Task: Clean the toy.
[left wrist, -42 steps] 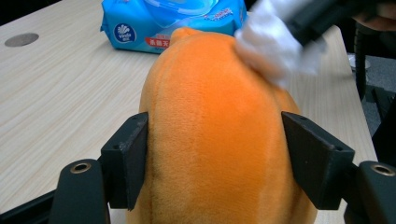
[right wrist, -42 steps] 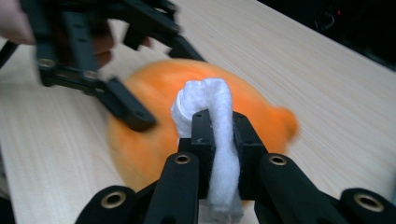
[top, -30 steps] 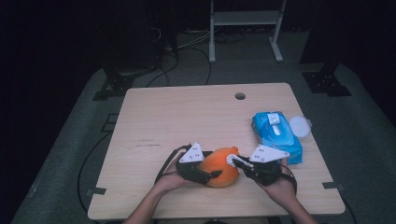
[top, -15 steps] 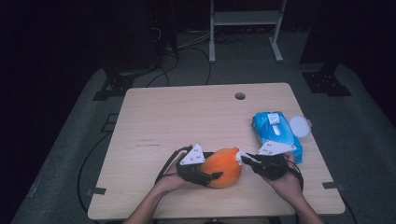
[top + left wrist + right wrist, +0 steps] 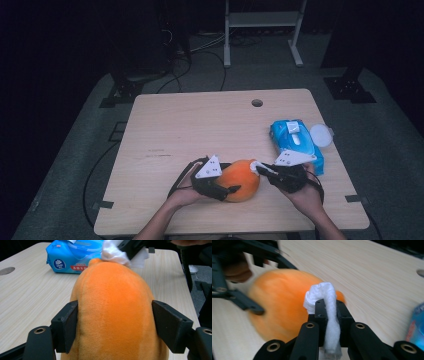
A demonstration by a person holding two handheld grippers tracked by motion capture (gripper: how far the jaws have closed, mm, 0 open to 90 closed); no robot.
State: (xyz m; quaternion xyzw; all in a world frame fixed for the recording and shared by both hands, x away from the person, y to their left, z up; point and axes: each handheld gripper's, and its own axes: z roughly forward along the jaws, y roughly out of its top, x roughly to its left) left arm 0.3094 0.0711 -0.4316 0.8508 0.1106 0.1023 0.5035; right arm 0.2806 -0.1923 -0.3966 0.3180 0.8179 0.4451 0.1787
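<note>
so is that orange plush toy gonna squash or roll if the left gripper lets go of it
The orange plush toy looks soft: its fuzzy sides bulge past the left gripper pads, so it probably squashes rather than resists. Its rounded shape might rock or roll a little on the table. It is likely light, so the white wipe in the right gripper could nudge it.

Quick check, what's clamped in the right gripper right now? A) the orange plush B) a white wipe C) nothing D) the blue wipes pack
B: in the right gripper view the right gripper has its jaws pinched on a folded white wipe, held against the orange plush; the blue wipes pack lies apart on the table.
</note>
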